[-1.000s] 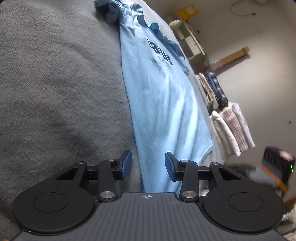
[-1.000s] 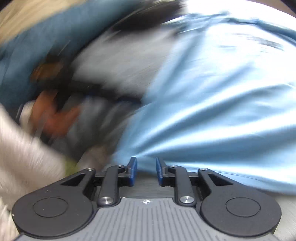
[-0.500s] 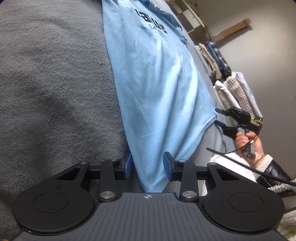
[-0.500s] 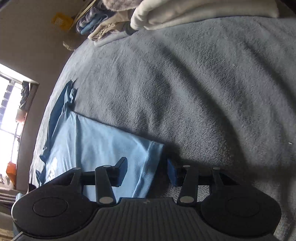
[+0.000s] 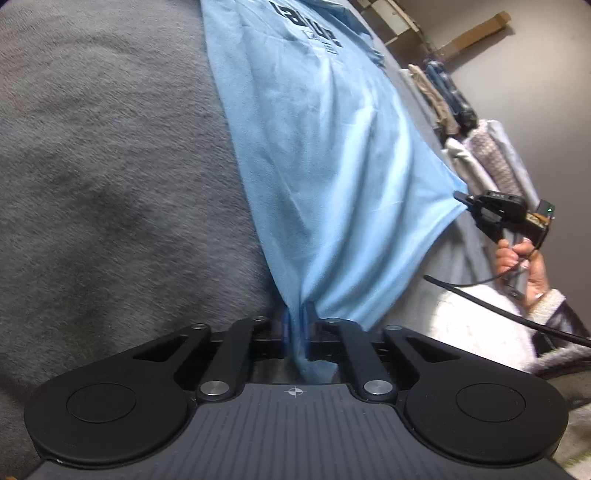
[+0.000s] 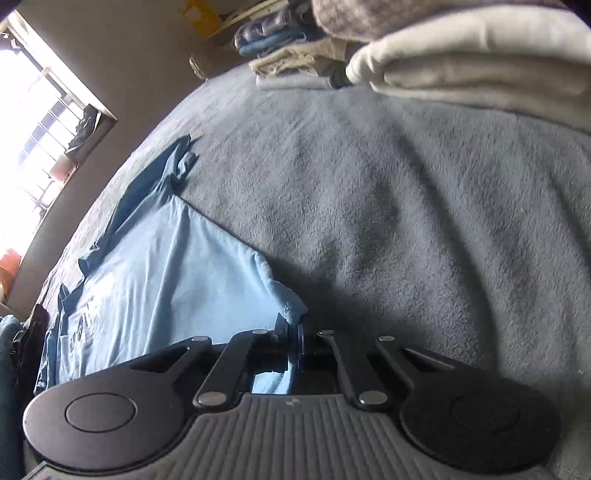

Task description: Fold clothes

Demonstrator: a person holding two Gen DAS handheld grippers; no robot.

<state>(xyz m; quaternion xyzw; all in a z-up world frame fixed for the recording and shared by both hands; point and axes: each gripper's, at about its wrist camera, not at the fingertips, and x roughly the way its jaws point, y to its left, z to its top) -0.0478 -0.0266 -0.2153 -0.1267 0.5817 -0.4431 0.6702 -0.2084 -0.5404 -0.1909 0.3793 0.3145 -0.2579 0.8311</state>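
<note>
T-shirt (image 5: 332, 155): light blue, black lettering printed on the chest.
Bed cover (image 5: 110, 166): plain grey, fleecy.
Left tongs (image 5: 297, 320): black arms, blue pads.
Right tongs (image 6: 291, 338): black arms, blue pads.
Folded clothes (image 5: 480, 122): white, beige, navy patterned and a small pink-and-white check.
Folded cream garment (image 6: 472, 74): plain, off-white.
Sleeve cuff (image 5: 546, 302): white, fuzzy.
Yellow box (image 6: 201, 16): plain yellow.

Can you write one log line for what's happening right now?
left tool: shut on blue shirt corner | right tool: shut on other corner | shirt: on gray blanket
</note>
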